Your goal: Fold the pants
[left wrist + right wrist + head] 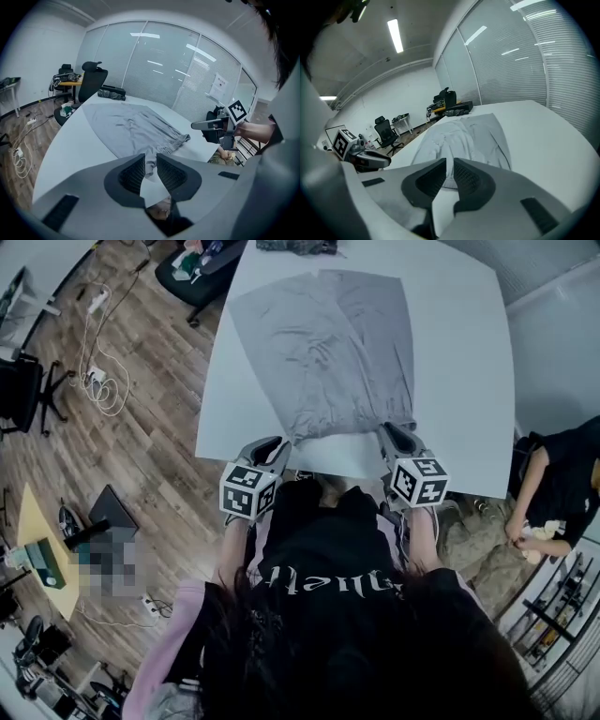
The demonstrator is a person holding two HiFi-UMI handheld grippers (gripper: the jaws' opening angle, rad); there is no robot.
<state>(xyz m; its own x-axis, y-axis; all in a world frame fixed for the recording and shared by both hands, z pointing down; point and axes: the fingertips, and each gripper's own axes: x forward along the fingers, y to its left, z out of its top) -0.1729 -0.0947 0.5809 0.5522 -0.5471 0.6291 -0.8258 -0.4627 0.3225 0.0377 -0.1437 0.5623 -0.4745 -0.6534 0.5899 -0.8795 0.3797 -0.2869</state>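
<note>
Grey pants (pixel 323 343) lie flat on the white table (pixel 459 362), legs pointing away and the waistband along the near edge. My left gripper (pixel 278 444) is at the waistband's left corner. In the left gripper view (pixel 150 157) its jaws stand a little apart, with the cloth's corner (pixel 150 165) in the gap. At the waistband's right corner, my right gripper (pixel 387 430) is shut on the cloth. Grey fabric (pixel 464 136) runs in between its jaws (pixel 450 161). Each gripper shows in the other's view: the right one (pixel 206 124) and the left one (pixel 370 161).
A dark folded garment (pixel 295 246) lies at the table's far edge. An office chair (pixel 192 273) stands at the far left corner, with cables (pixel 98 381) on the wooden floor. A person (pixel 562 484) sits at the right of the table.
</note>
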